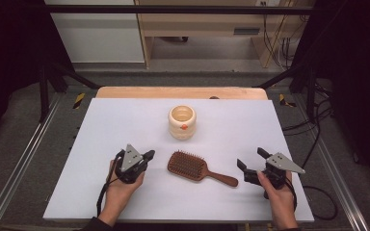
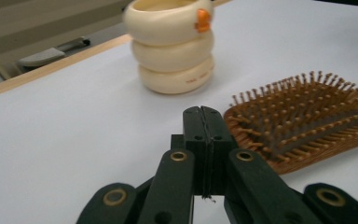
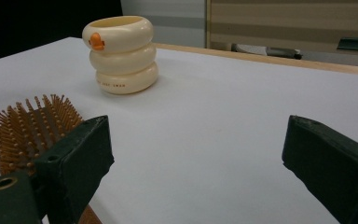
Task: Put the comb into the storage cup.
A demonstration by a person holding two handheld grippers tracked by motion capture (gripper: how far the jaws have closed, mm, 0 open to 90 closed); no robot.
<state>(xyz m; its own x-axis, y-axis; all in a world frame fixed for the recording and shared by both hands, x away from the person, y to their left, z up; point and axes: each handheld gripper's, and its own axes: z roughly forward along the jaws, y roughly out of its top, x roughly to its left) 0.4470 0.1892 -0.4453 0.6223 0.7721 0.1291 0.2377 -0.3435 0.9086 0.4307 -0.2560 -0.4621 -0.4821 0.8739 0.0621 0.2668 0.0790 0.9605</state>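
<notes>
Grey floor (image 1: 26,144), wooden cabinet (image 1: 207,29) (cables beside)

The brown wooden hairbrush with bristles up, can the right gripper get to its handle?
Probably yes. The right gripper is open, nothing lies between it and the brown wooden hairbrush, whose handle points toward it.

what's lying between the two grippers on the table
The wooden hairbrush, bristles up, lies between the left gripper and right gripper, seen in the high view.

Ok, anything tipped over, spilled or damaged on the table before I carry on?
Nothing stands out. The cream ringed cup stands upright, apart from the wooden hairbrush, which lies flat with its bristles up. The left hand-held gripper is shut on nothing, the right hand-held gripper open; neither touches the brush.
</notes>
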